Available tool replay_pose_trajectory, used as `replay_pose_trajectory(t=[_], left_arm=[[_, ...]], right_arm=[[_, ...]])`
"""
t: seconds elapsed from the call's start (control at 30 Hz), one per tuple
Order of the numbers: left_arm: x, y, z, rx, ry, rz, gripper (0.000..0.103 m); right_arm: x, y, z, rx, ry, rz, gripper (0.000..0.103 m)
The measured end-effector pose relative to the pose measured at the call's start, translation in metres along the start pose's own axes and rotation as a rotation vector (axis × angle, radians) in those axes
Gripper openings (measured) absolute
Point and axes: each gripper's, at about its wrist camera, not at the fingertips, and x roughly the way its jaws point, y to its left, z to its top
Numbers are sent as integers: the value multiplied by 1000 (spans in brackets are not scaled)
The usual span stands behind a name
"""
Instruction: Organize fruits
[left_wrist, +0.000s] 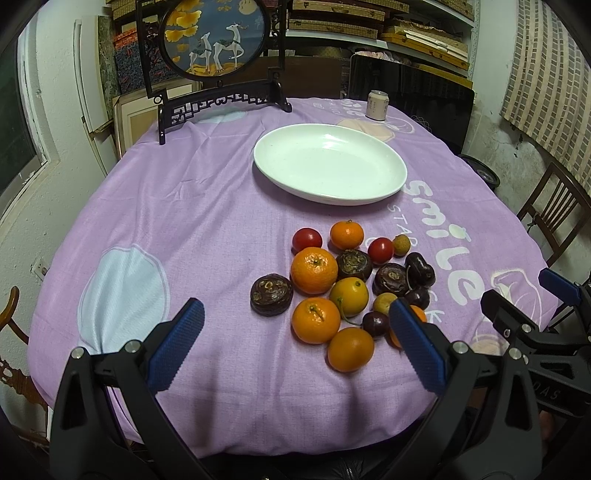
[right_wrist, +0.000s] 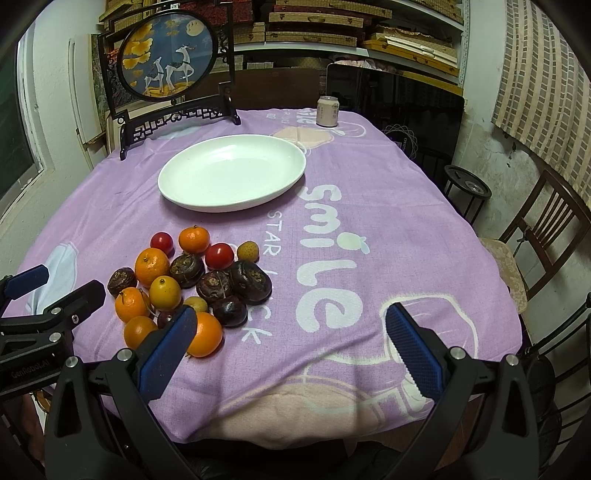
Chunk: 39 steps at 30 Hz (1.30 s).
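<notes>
A pile of fruit (left_wrist: 343, 288) lies on the purple tablecloth: several oranges, two red tomatoes, dark brown water chestnuts and small yellow fruits. It also shows in the right wrist view (right_wrist: 184, 288). An empty white plate (left_wrist: 391, 162) (right_wrist: 177, 173) sits beyond the pile. My left gripper (left_wrist: 295, 321) is open and empty, just short of the pile, above the near oranges. My right gripper (right_wrist: 291, 325) is open and empty, to the right of the pile, its left finger (right_wrist: 173, 343) in front of an orange (right_wrist: 207, 334).
A drink can (left_wrist: 377, 105) (right_wrist: 328, 111) stands at the table's far edge. A framed deer picture on a black stand (left_wrist: 218, 55) (right_wrist: 170, 62) stands at the far left. Wooden chairs (right_wrist: 546, 229) are on the right. Shelves fill the back wall.
</notes>
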Motion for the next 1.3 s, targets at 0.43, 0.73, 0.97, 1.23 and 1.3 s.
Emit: replay_pose_trajectory(t=[0.43,0.73,0.97,1.23,1.3], left_arm=[[4,0,-8,5,11,1,101],[12,42,-44,-73,95,82,101],[10,48,-50,-88,108,57,101],[22,39,-46,-64,140,26,101],[27,38,-45,-60,149,27,101]], right_arm=[[0,0,0,-2,4,1,102],[14,16,-21,-77,41,214,83],[51,38,-26,-121,158,333,47],[60,39,-29,-125,147,357,40],[54,30,-27,-118,136,339,40]])
